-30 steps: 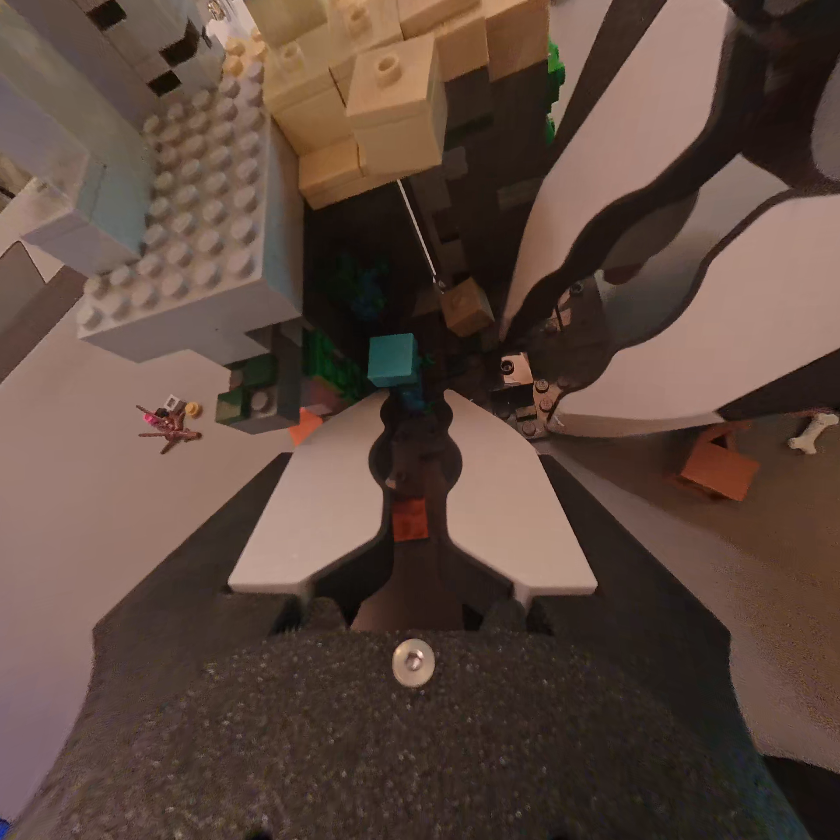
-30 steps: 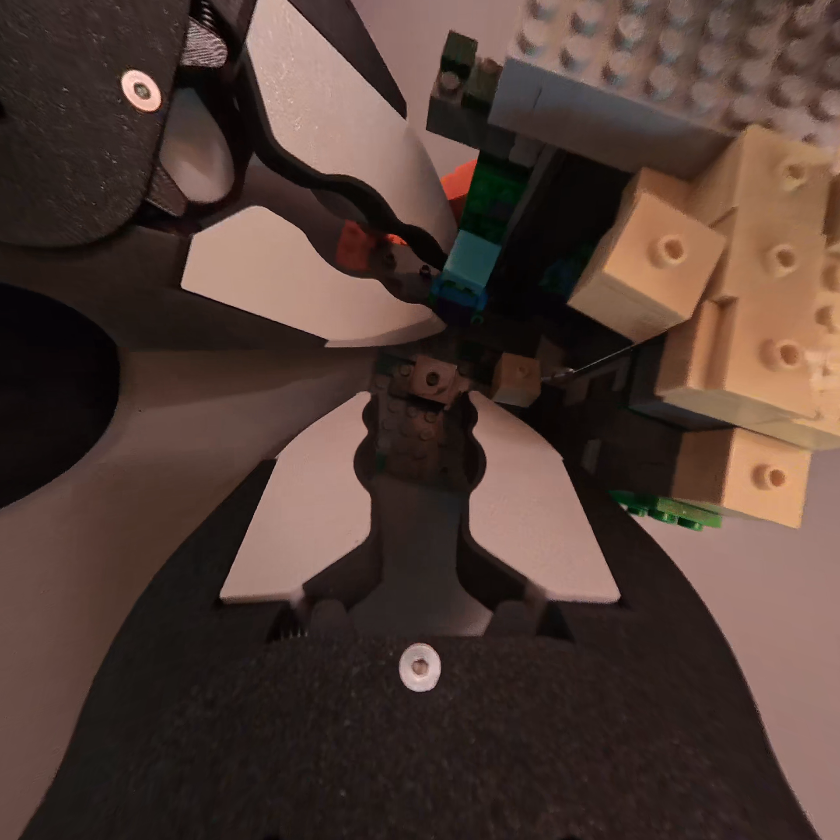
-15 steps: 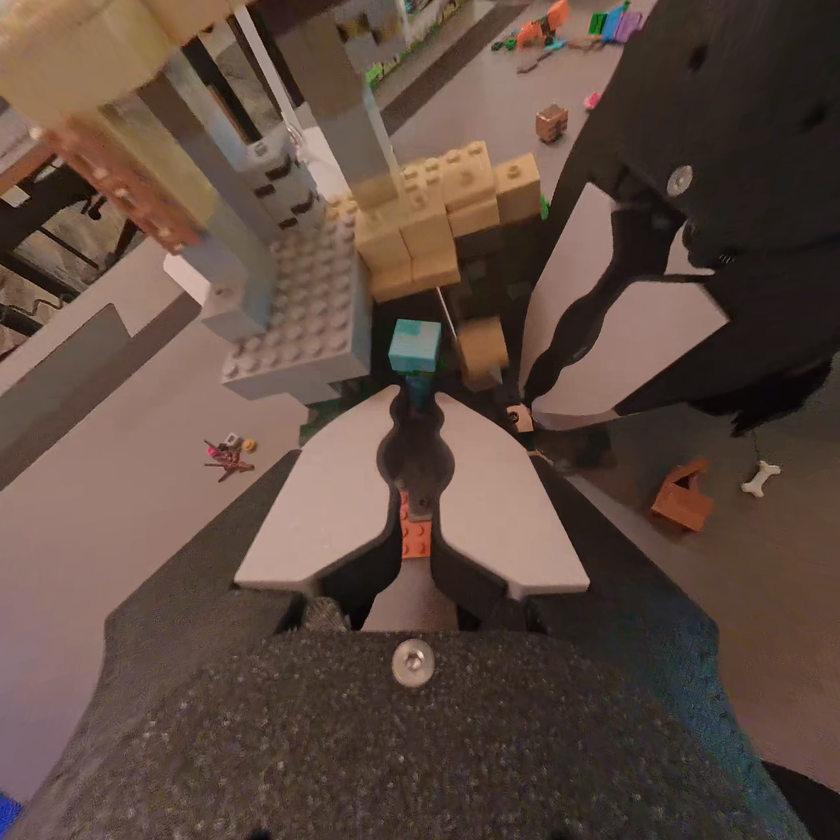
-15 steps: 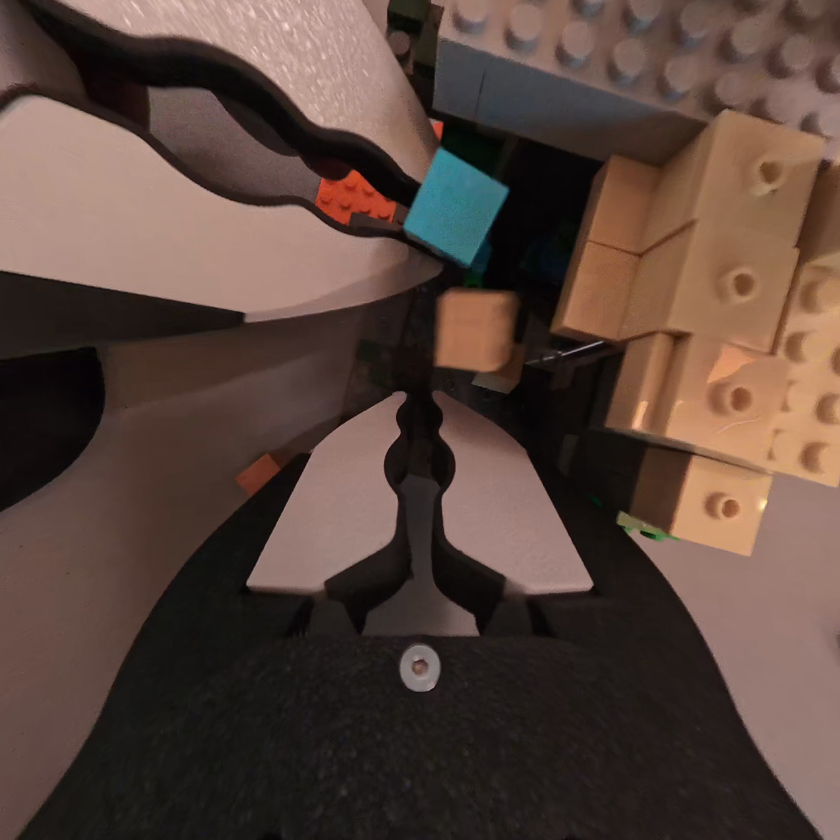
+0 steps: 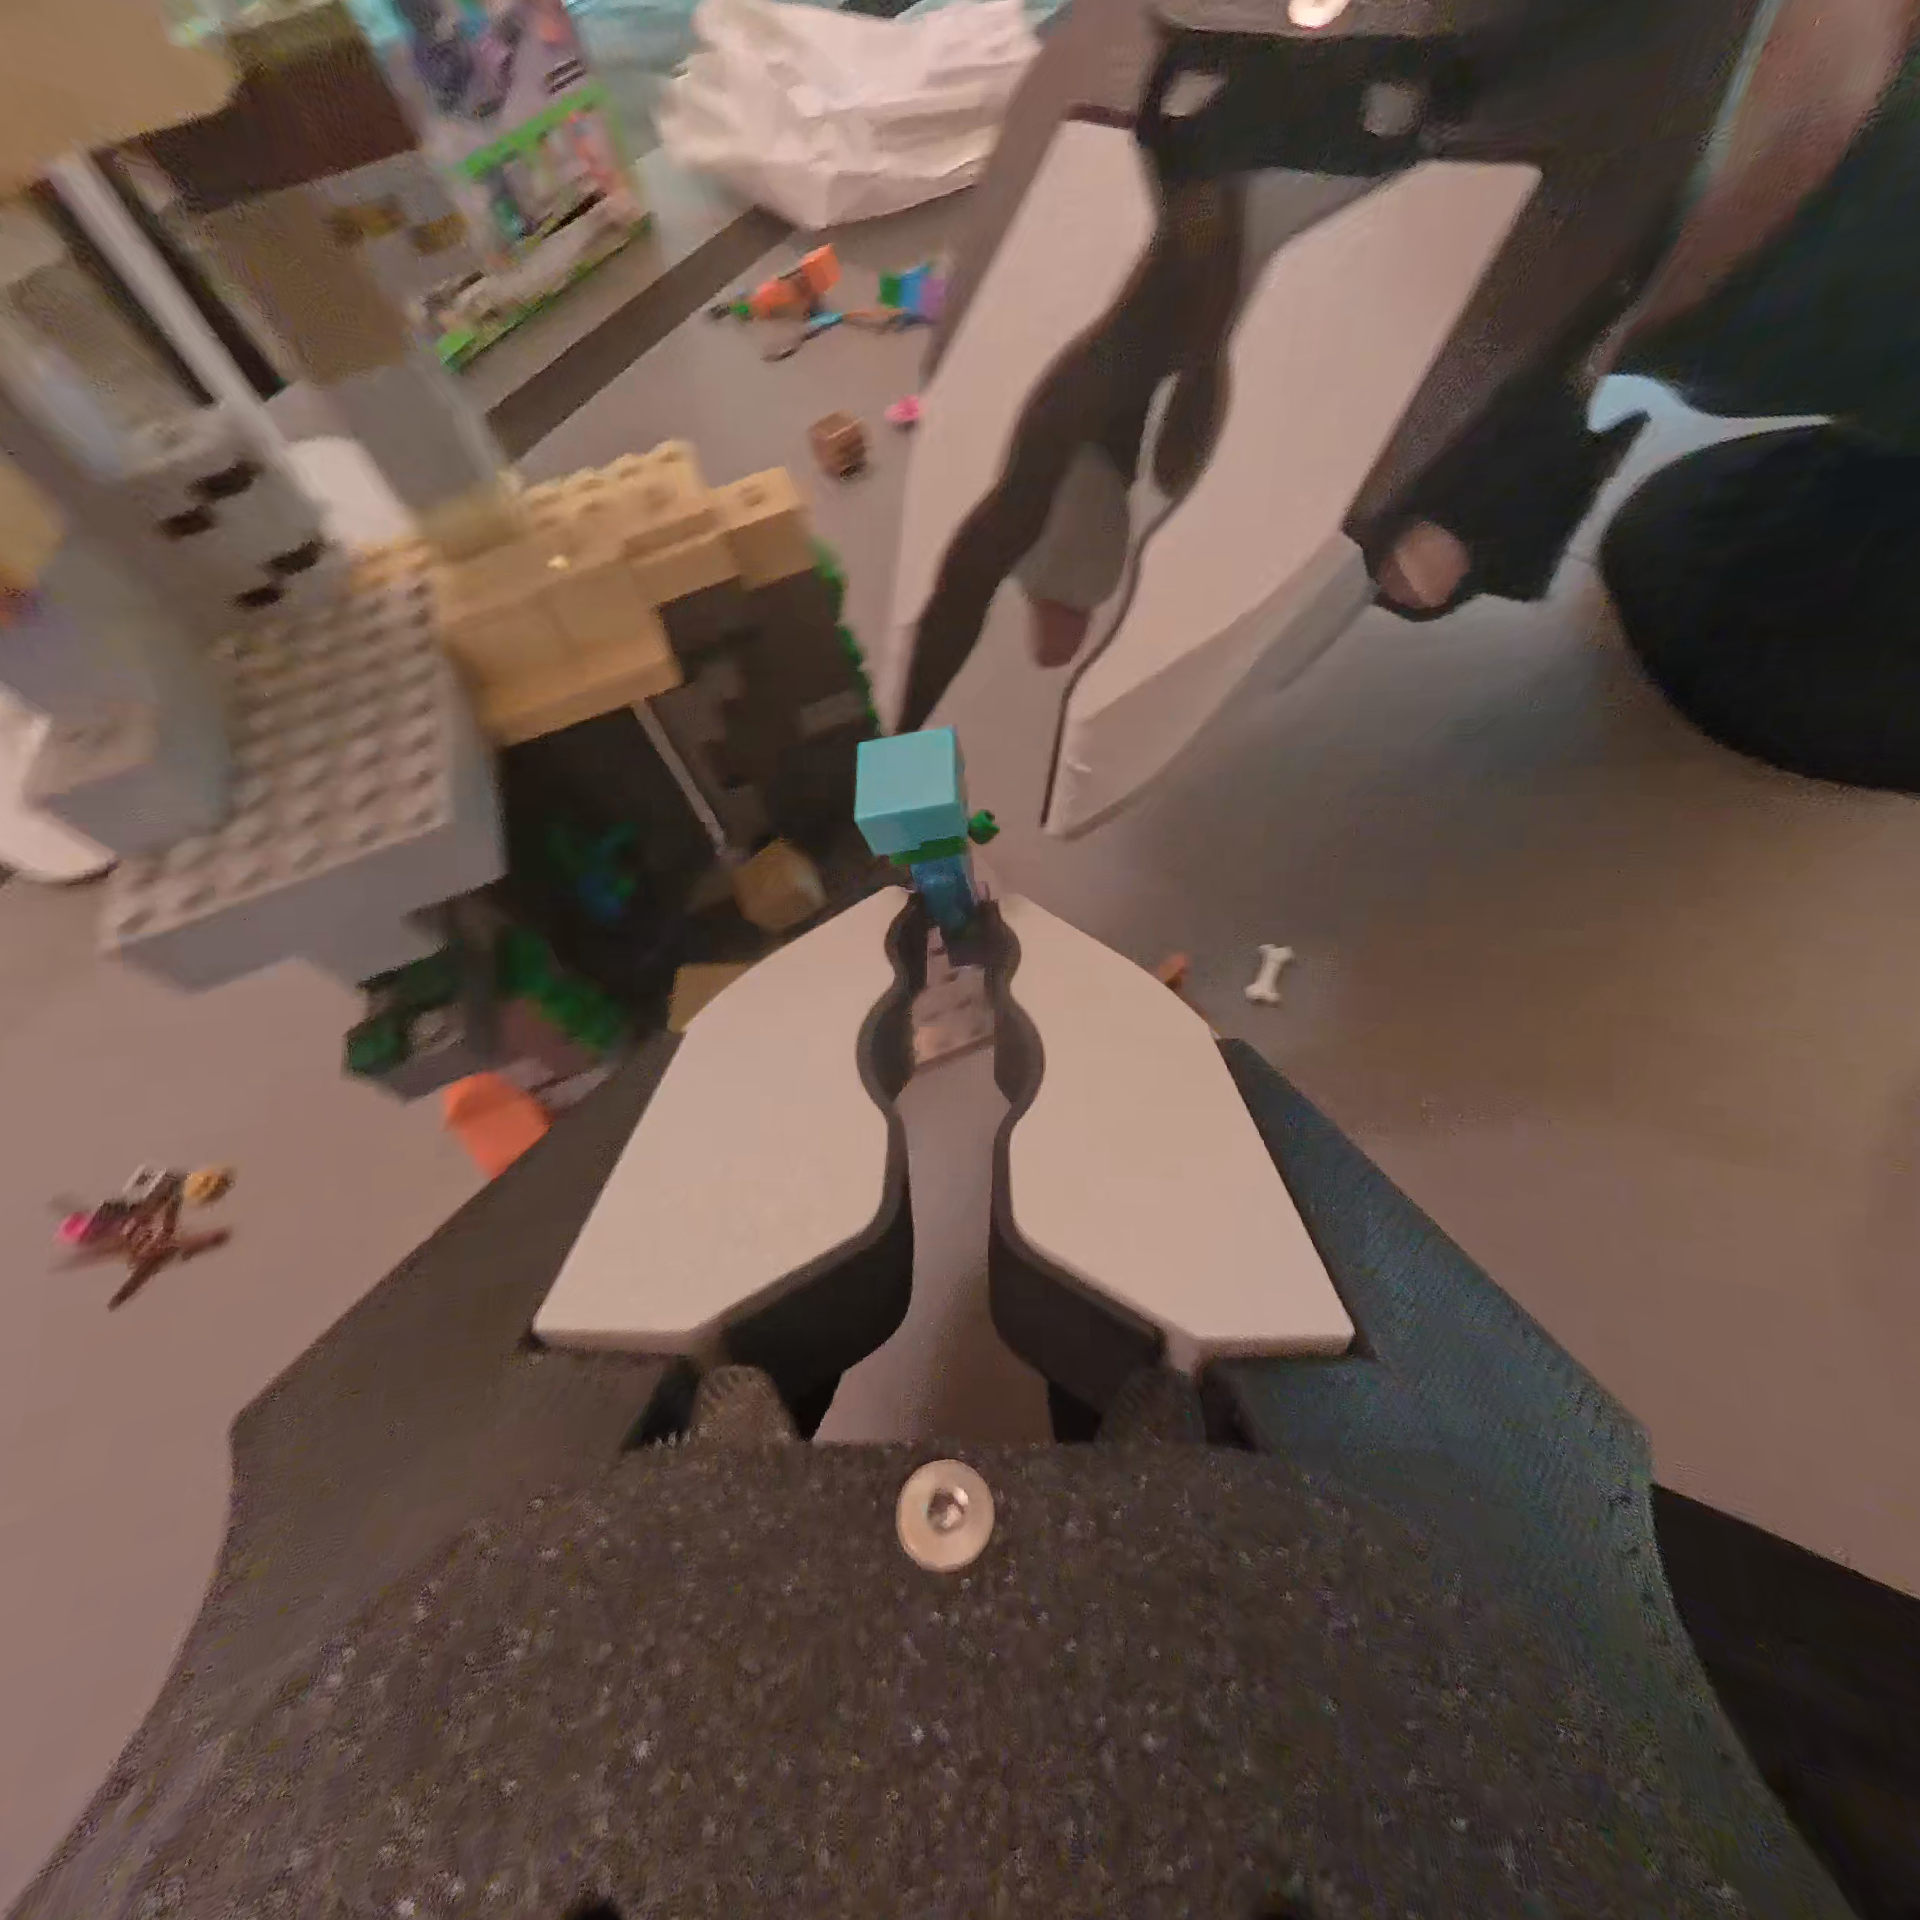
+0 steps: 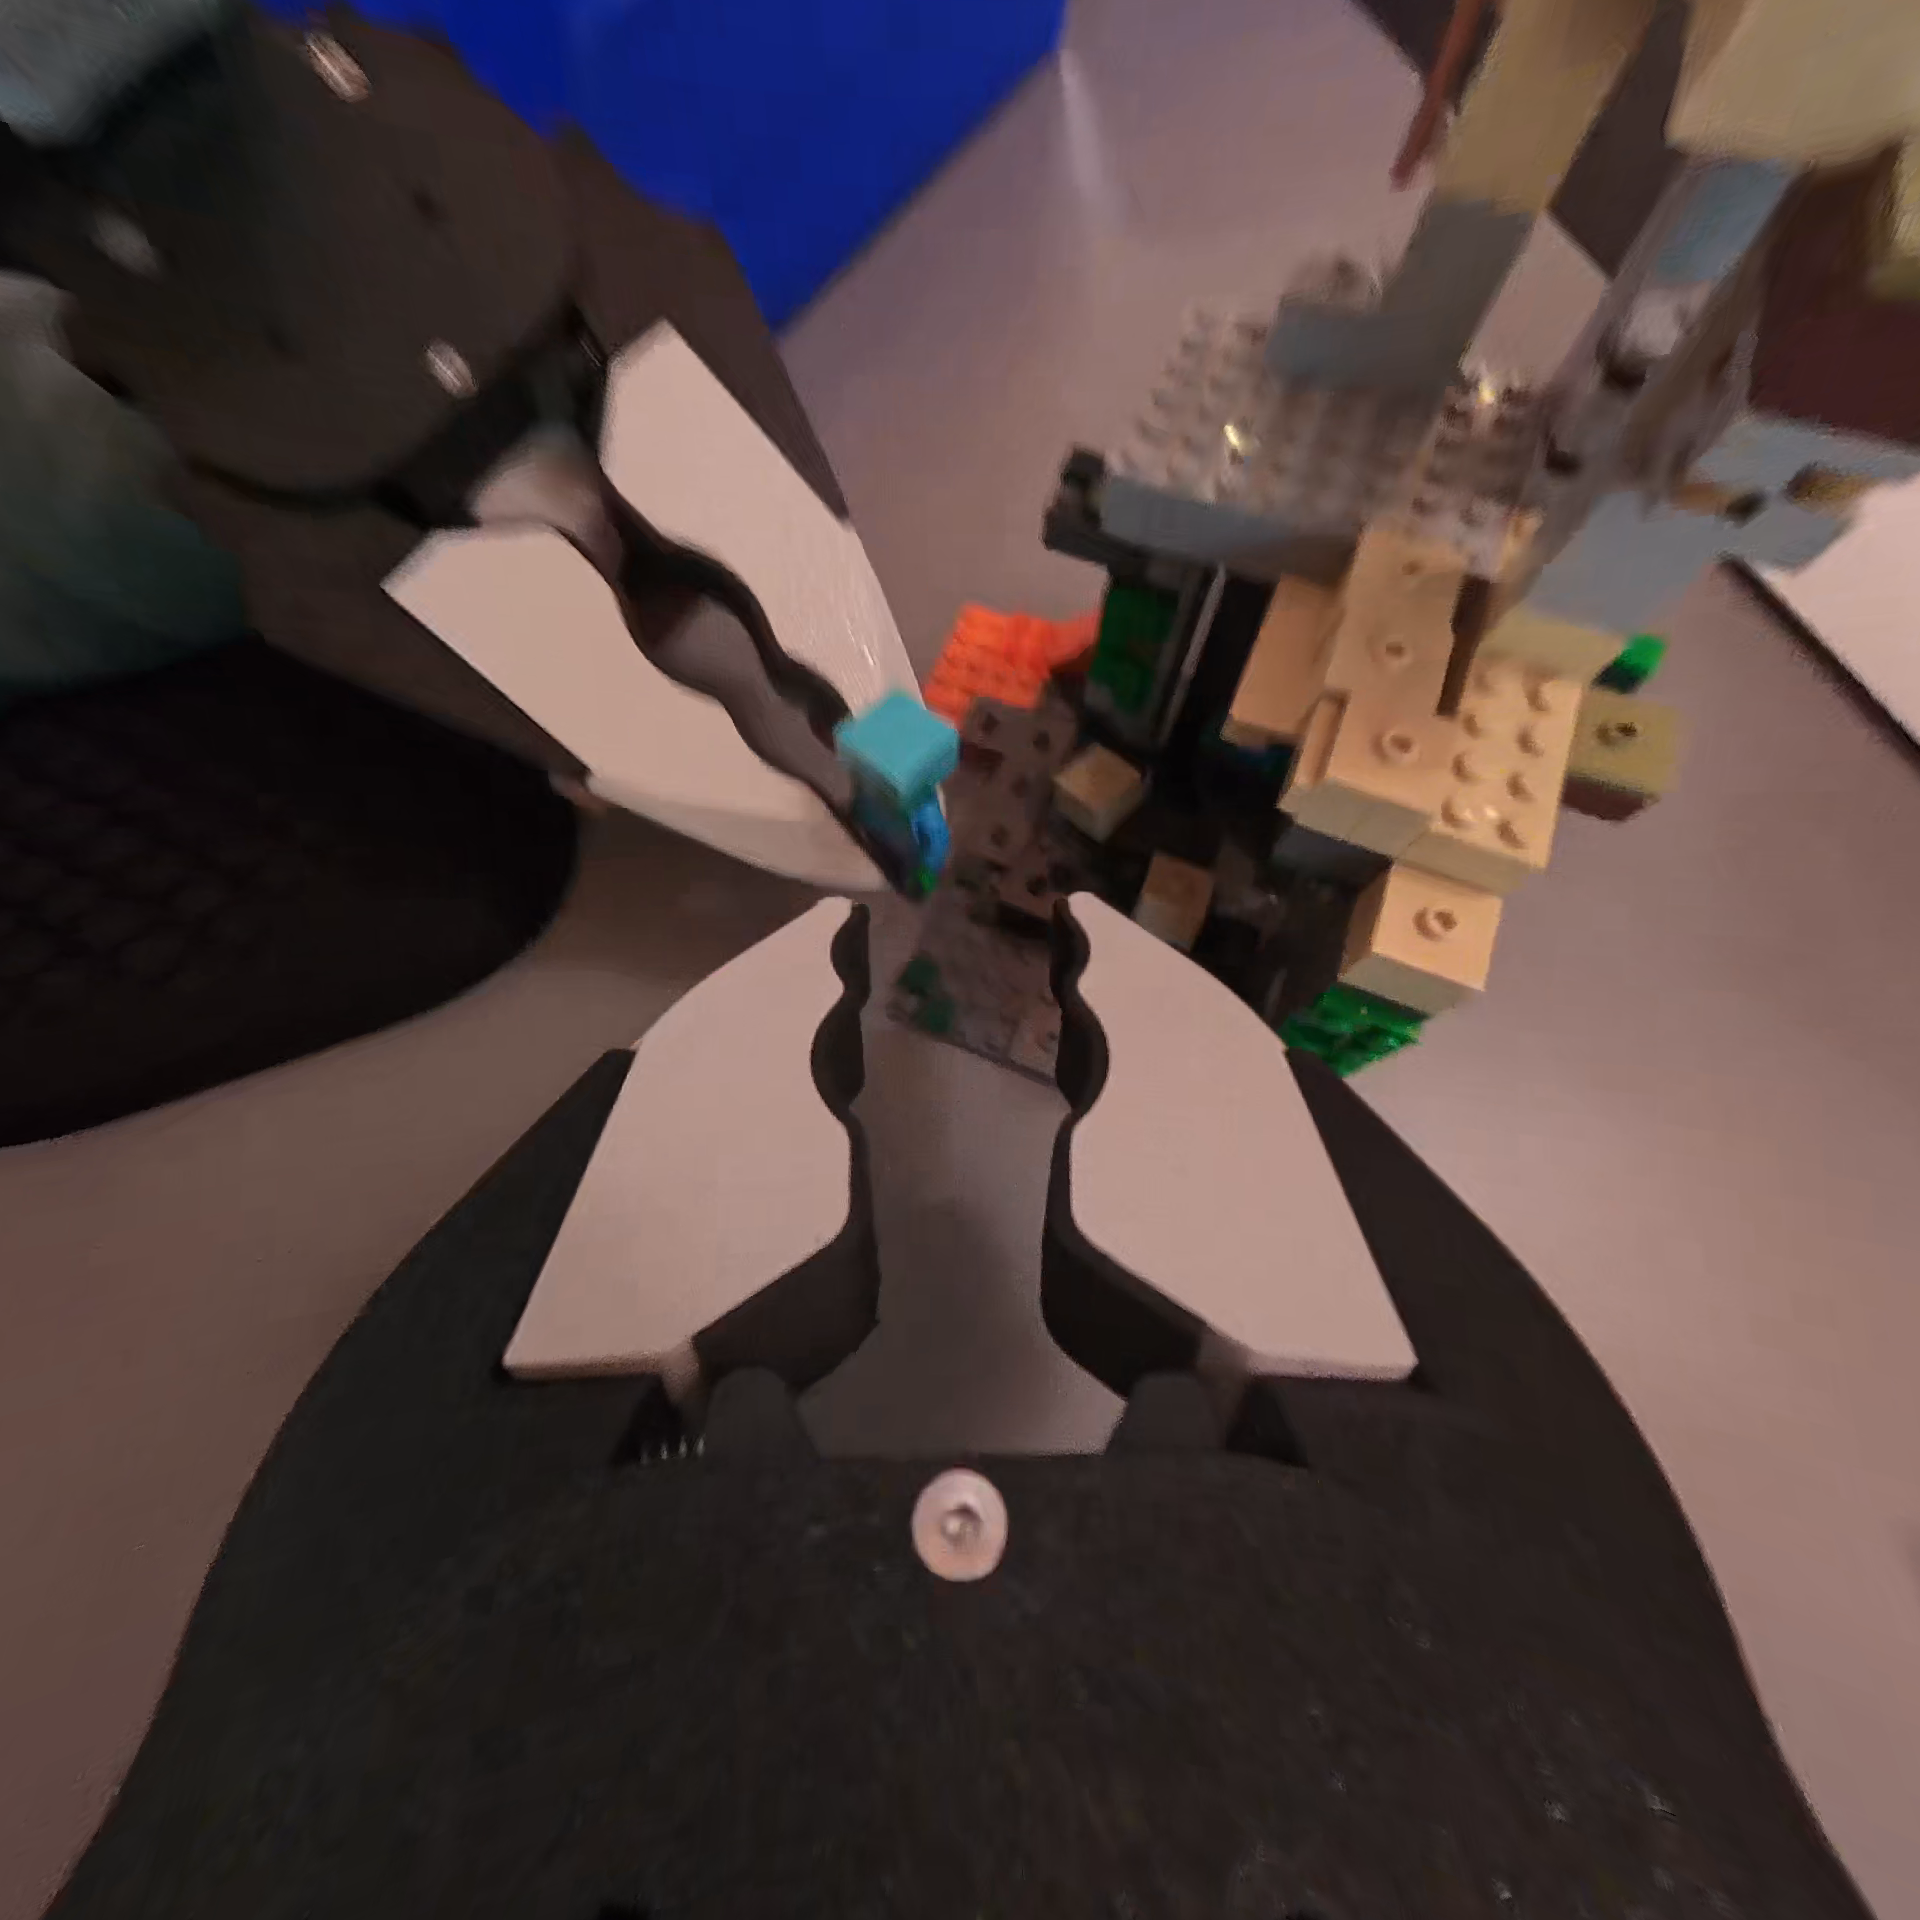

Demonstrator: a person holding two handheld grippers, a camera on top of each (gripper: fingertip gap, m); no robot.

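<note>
The left gripper (image 5: 948, 914) is held low over the grey desk (image 5: 1558, 1039), pointing at the far brick building (image 5: 582, 644). Its fingers (image 5: 769, 1122) are pinched tight on the legs of a small toy figure (image 5: 920, 821) with a big blue-green block head, which stands up past the tips. The right gripper (image 6: 956, 914) is seen close on the right, tilted down toward the figure. Its fingers (image 6: 1195, 1143) are spread apart, and nothing is held between them. A small white bone (image 5: 1270, 971) lies on the desk to the right.
</note>
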